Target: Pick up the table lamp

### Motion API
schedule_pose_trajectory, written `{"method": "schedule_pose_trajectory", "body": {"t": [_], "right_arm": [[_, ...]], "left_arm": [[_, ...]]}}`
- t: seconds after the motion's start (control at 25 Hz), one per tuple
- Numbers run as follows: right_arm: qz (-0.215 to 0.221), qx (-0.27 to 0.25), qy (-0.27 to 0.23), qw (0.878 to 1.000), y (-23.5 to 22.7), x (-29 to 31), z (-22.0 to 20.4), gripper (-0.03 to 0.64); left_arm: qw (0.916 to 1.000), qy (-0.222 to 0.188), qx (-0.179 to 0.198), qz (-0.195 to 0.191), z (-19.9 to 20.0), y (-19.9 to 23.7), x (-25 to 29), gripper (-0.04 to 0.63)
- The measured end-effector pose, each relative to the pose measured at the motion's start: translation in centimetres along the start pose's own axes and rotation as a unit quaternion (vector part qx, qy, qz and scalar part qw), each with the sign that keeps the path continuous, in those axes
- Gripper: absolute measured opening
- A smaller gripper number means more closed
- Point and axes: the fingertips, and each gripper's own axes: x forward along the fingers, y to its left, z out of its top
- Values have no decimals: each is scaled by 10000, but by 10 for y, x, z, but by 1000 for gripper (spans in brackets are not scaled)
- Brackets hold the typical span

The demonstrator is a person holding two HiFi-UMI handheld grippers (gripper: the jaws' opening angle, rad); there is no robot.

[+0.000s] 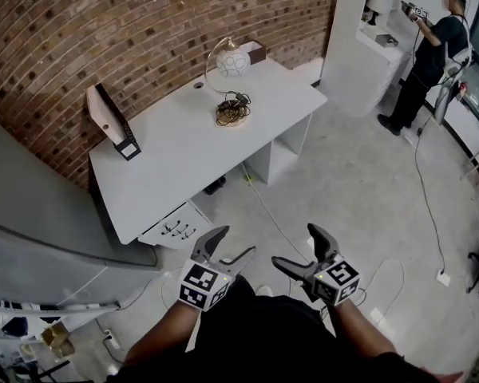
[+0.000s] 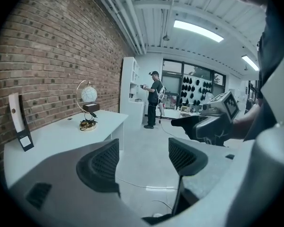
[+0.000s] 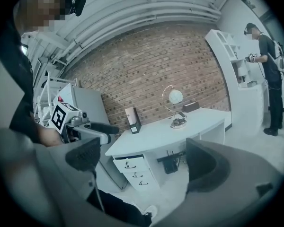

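While standing well back from the white desk (image 1: 184, 154), holds both grippers low and close to the body, over open floor. Judged from that: barely started, with approach, reach, grasp and lift all yet to do.

Target untouched: table lamp (image 1: 230, 78), globe shade under an arched stem, upright on the far half of the desktop near the brick wall, cord coiled on its base. Just behind it a small dark box (image 1: 254, 52); well apart at the other end, a file holder (image 1: 112, 122).

Left gripper (image 1: 238, 242): forearm drawn in, jaws pointing forward and a little rightward, spread wide with only floor between the pads.

Right gripper (image 1: 294, 246): mirrors it, angled inward toward the other, jaws likewise wide apart and empty, with the desk's drawers far off through the gap. Tips of the two near each other but apart.

Probably needs a walk forward before any reach.

Elsewhere, a person (image 1: 431, 54) at white shelving, well away from the desk.
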Motion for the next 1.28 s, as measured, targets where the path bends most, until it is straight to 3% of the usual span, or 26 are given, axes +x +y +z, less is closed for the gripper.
{"method": "schedule_pose_trajectory", "body": {"t": [0.24, 0.56, 0.88, 1.12, 1.28], "right_arm": [[12, 41, 14, 10000, -26, 24, 5, 566], [-26, -5, 211, 9998, -70, 68, 23, 563], [-78, -275, 310, 9991, -121, 145, 85, 557], [-121, -472, 523, 9974, -165, 222, 116, 548], [15, -550, 510, 9972, -180, 277, 140, 548]], "left_arm": [[9999, 121, -115, -8, 2, 25, 28, 325], [9999, -65, 21, -73, 41, 77, 81, 325], [9997, -252, -36, 44, 84, 176, 127, 325], [9973, -665, -46, 306, 129, 274, 156, 325], [9970, -605, -103, 478, 132, 327, 165, 325]]}}
